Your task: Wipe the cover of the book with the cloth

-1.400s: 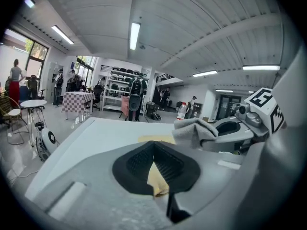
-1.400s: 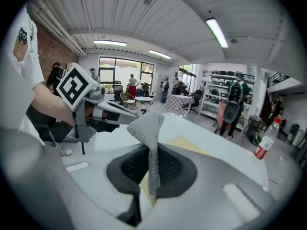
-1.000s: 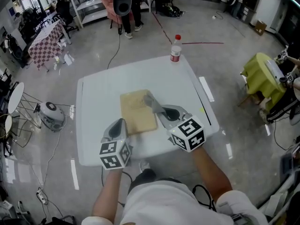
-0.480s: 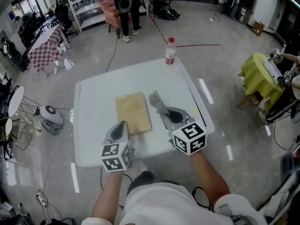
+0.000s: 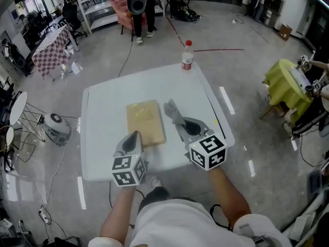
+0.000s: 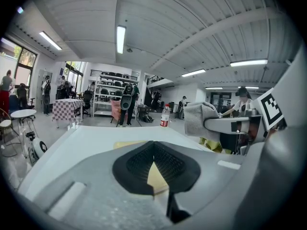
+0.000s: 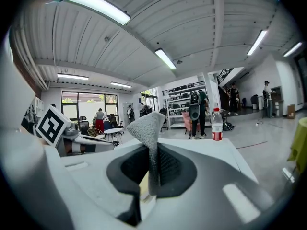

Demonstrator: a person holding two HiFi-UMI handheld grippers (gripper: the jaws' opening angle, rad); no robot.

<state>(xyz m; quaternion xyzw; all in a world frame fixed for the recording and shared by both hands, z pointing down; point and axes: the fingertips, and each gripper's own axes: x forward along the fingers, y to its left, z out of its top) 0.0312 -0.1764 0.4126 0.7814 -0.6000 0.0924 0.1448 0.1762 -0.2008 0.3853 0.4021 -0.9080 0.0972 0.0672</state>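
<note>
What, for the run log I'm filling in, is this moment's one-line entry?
book: on table | left gripper: shut, at its near-left corner | right gripper: shut on cloth | cloth: right of book

Closed book (image 5: pixel 146 121), pinched cloth (image 5: pixel 172 112)
The tan book lies flat on the tabletop (image 5: pixel 103 117); the grey cloth, clamped in the right gripper (image 5: pixel 178 123), is just beside it.

Cloth (image 7: pixel 147 128): grey, nubbly knit, matt. Book (image 5: pixel 146 122) cover: tan, matt, card-like. Table (image 5: pixel 103 112): white, smooth, faint sheen. Left gripper (image 6: pixel 153 147) shell: grey matt plastic; pads (image 6: pixel 134 164) black, ribbed. Bottle (image 5: pixel 187 55), upper centre: clear plastic.
</note>
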